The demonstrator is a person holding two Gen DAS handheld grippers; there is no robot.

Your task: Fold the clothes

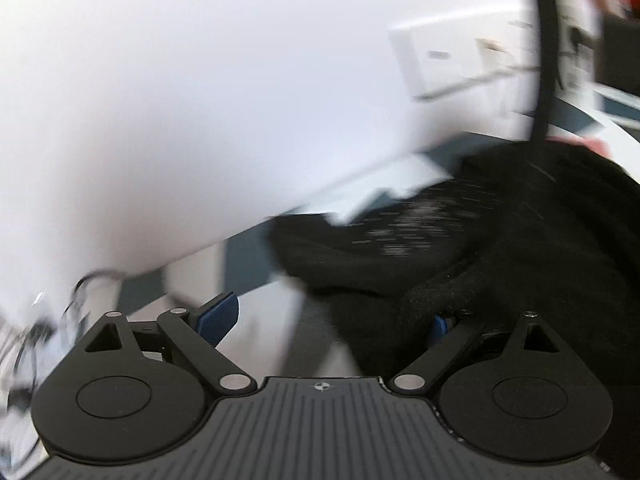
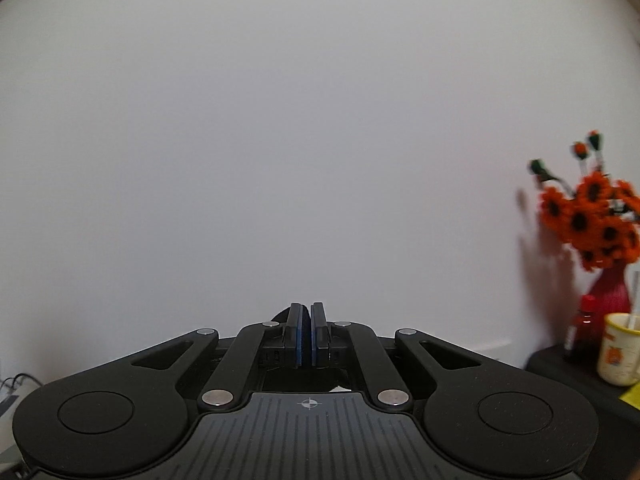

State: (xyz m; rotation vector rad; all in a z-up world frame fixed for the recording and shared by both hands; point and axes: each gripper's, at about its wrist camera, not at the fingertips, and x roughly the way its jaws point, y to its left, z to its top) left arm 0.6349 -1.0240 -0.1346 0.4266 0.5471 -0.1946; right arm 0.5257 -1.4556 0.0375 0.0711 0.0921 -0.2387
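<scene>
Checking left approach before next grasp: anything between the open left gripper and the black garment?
Nothing visible. The left gripper is open and the black garment lies right ahead, its fabric already draped over the right finger. The view is motion-blurred. The right gripper is shut on a bit of dark fabric.

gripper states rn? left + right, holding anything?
Left gripper: open wide; black garment drapes over its right finger, not clamped.
Right gripper: shut on a thin fold of dark fabric.
</scene>
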